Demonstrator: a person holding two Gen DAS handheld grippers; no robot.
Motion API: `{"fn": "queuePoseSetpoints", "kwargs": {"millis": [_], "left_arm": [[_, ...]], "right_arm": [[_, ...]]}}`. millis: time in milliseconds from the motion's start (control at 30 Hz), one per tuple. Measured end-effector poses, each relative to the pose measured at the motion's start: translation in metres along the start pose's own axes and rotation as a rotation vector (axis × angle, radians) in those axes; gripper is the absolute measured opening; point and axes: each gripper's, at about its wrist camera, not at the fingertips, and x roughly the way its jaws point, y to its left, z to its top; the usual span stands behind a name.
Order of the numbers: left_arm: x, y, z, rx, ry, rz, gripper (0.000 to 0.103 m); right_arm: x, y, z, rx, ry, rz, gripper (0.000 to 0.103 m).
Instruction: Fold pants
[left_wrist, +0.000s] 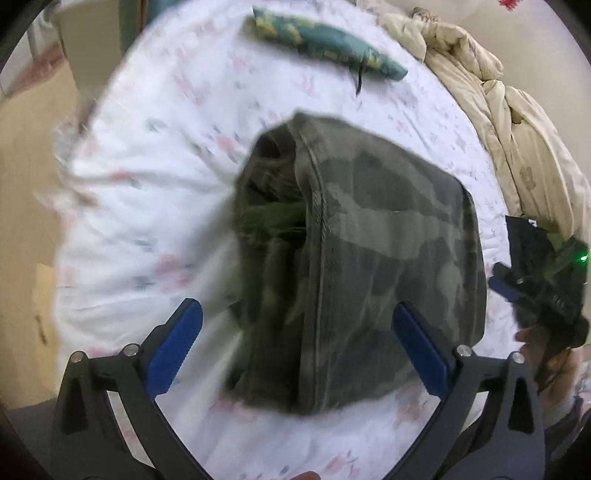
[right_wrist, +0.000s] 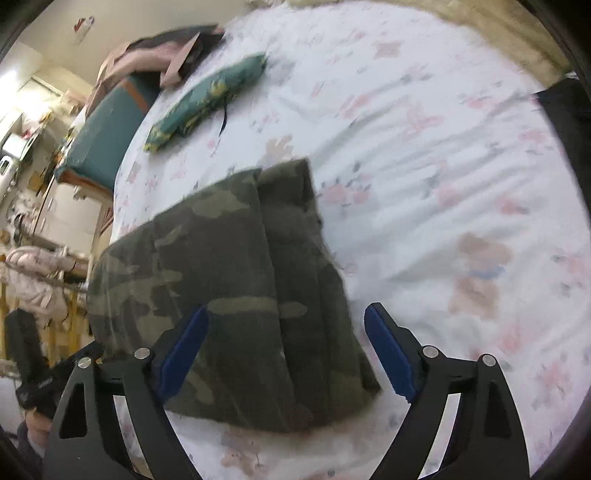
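White floral bedsheet (left_wrist: 155, 192) carries the folded camouflage pants (left_wrist: 362, 258) at its middle. Left gripper (left_wrist: 297, 350) hovers above them, jaws spread wide, gripping nothing. Right gripper (right_wrist: 286, 350) likewise hangs over the pants, jaws apart and empty.

One pair of camouflage pants (left_wrist: 369, 240), one teal patterned pouch (left_wrist: 325, 44), one beige quilt (left_wrist: 498, 103), one bed (left_wrist: 147, 166).

Camouflage pants (left_wrist: 369, 229): motion-blurred in both views, fold layers indistinct. Floral bedsheet (left_wrist: 155, 192): left of pants, print smeared. Beige comforter (left_wrist: 517, 122): right of pants, cut by frame edge. Right gripper (left_wrist: 517, 288): beside pants, fingertips blurred, spread unreadable there.
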Motion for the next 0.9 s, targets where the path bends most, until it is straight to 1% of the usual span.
{"fn": "queuePoseSetpoints", "kwargs": {"millis": [67,100,167,200,233,300,333,367,400,433,467,500,533,567,600,633,700,733,767,800,900], "left_arm": [[0.022,0.002,0.003,0.008,0.046,-0.023,0.102],[0.031,0.004,0.002,0.011,0.057,-0.036,0.102],[0.044,0.011,-0.002,-0.009,0.080,-0.078,0.103],[0.051,0.015,-0.005,-0.023,0.101,-0.111,0.103],[0.054,0.017,-0.007,-0.024,0.118,-0.135,0.102],[0.052,0.011,-0.008,0.015,0.125,-0.137,0.097],[0.052,0.008,-0.009,0.025,0.134,-0.156,0.086],[0.052,0.006,-0.011,0.027,0.136,-0.167,0.083],[0.053,0.004,-0.012,0.035,0.131,-0.166,0.081],[0.054,0.003,-0.012,0.043,0.128,-0.170,0.076],[0.055,0.002,-0.012,0.048,0.122,-0.174,0.068],[0.054,0.000,-0.012,0.049,0.110,-0.184,0.063],[0.053,-0.002,-0.013,0.049,0.099,-0.201,0.053],[0.051,-0.004,-0.014,0.055,0.084,-0.200,0.051],[0.049,-0.009,-0.016,0.068,0.072,-0.190,0.050],[0.048,-0.011,-0.018,0.081,0.059,-0.185,0.048],[0.045,-0.011,-0.020,0.075,0.042,-0.201,0.042],[0.041,-0.012,-0.019,0.069,0.026,-0.216,0.037],[0.032,-0.017,-0.019,0.086,-0.010,-0.231,0.035],[0.021,-0.013,-0.023,0.108,-0.036,-0.239,0.034],[-0.007,-0.028,-0.016,0.157,-0.122,-0.274,0.033]], "right_arm": [[0.018,-0.003,0.000,-0.029,0.043,-0.023,0.089],[0.029,-0.004,0.000,-0.045,0.083,-0.013,0.089],[0.046,-0.012,-0.004,-0.048,0.155,0.021,0.089],[0.055,-0.018,-0.009,-0.032,0.203,0.043,0.089],[0.059,-0.023,-0.014,-0.003,0.230,0.090,0.090],[0.059,-0.023,-0.018,0.021,0.254,0.189,0.090],[0.060,-0.020,-0.020,0.011,0.271,0.236,0.090],[0.061,-0.018,-0.021,-0.006,0.274,0.237,0.090],[0.066,-0.014,-0.022,-0.033,0.275,0.207,0.090],[0.070,-0.011,-0.023,-0.037,0.263,0.190,0.090],[0.070,-0.007,-0.023,-0.040,0.250,0.176,0.089],[0.071,0.000,-0.024,-0.059,0.236,0.141,0.079],[0.068,0.006,-0.025,-0.060,0.223,0.141,0.066],[0.067,0.009,-0.027,-0.048,0.223,0.156,0.053],[0.064,0.011,-0.029,-0.013,0.211,0.156,0.049],[0.061,0.013,-0.032,-0.007,0.195,0.150,0.046],[0.055,0.023,-0.039,-0.039,0.148,0.135,0.033],[0.049,0.028,-0.043,-0.048,0.119,0.146,0.030],[0.044,0.030,-0.043,-0.051,0.095,0.158,0.028],[0.035,0.034,-0.044,-0.055,0.059,0.174,0.026],[0.008,0.051,-0.044,-0.096,-0.056,0.205,0.025]]}}
